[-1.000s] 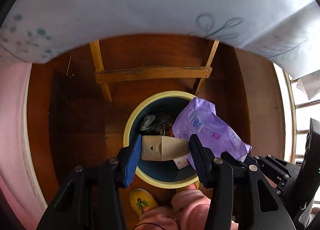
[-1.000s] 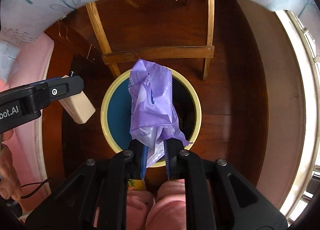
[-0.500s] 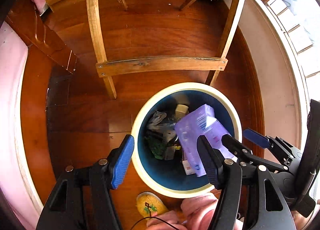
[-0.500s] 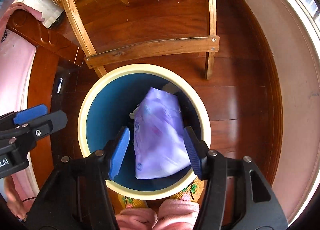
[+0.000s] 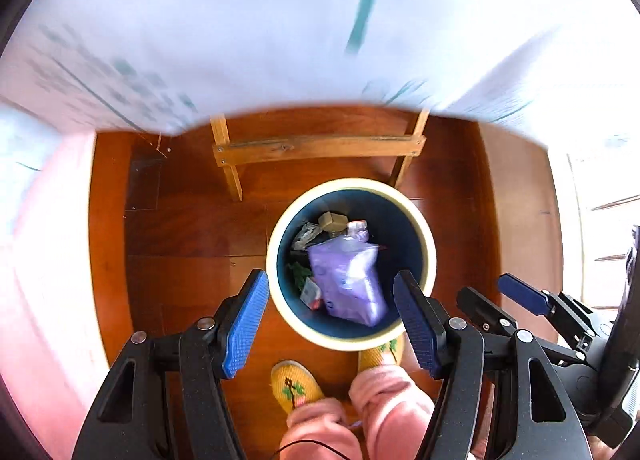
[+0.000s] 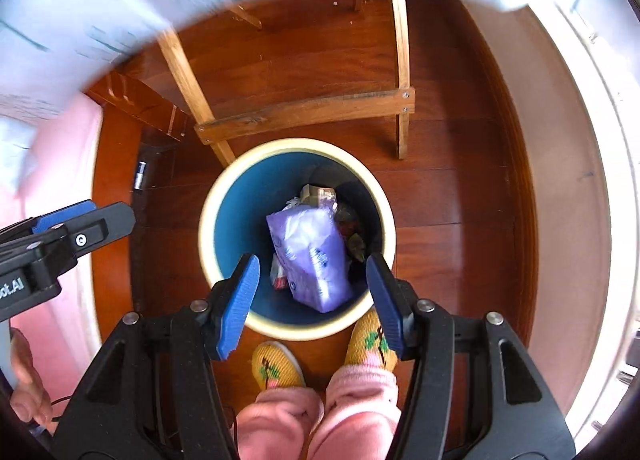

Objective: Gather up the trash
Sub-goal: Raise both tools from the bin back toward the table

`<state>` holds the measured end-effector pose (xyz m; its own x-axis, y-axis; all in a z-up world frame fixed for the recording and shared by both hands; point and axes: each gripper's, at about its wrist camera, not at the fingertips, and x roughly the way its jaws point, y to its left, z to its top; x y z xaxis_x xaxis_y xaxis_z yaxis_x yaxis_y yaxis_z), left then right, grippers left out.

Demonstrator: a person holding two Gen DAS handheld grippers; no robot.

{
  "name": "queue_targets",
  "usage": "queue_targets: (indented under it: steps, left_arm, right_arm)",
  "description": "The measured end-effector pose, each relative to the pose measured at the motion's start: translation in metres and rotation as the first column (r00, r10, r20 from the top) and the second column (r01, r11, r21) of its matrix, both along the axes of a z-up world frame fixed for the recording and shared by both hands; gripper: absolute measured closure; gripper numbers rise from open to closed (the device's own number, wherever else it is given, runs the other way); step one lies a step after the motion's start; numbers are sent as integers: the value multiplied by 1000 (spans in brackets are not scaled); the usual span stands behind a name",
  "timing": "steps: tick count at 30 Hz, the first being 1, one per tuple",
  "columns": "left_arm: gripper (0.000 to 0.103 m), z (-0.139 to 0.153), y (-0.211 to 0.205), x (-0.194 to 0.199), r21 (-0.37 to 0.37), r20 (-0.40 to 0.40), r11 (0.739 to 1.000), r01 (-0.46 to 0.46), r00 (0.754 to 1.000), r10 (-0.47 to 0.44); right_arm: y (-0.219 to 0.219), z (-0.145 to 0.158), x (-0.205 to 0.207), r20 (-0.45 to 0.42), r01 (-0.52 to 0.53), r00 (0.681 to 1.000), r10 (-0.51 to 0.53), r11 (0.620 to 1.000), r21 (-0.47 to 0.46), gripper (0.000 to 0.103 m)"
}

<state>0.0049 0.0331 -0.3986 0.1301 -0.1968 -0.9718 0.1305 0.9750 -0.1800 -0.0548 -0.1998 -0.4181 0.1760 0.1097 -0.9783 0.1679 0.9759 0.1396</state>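
Observation:
A round bin with a cream rim (image 5: pixel 280 228) (image 6: pixel 208 220) and blue inside stands on the wooden floor. A purple plastic pack (image 5: pixel 348 280) (image 6: pixel 312 256) lies in it on top of other trash, with a small beige box (image 5: pixel 332 220) at the far side. My left gripper (image 5: pixel 332 312) hangs open above the bin's near edge, nothing between its blue pads. My right gripper (image 6: pixel 312 300) is open too, empty, over the bin's near rim. The right gripper also shows at the lower right of the left wrist view, and the left gripper at the left of the right wrist view.
A wooden frame with a crossbar (image 5: pixel 316 148) (image 6: pixel 304 112) stands just behind the bin. A blurred white patterned sheet (image 5: pixel 280 20) (image 6: pixel 80 0) fills the top. The person's yellow slippers (image 6: pixel 276 368) and pink trouser legs (image 6: pixel 320 412) are next to the bin. Pink fabric (image 6: pixel 60 180) lies left.
Both grippers let go: the beige box dropped from the left one and the purple pack from the right one into the bin. Both grippers then rose, and the white sheet is back in view.

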Motion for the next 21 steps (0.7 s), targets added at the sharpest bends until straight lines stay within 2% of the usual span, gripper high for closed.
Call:
queue_targets:
  steps: [12, 21]
  left_arm:
    - [37, 195, 14, -10, -33, 128, 999, 3, 992, 2]
    - [37, 309, 33, -19, -55, 206, 998, 18, 979, -6]
  right_arm:
    - [13, 207, -10, 171, -1, 985, 0, 1000, 4, 50]
    - [28, 333, -16, 301, 16, 954, -12, 1000, -13, 50]
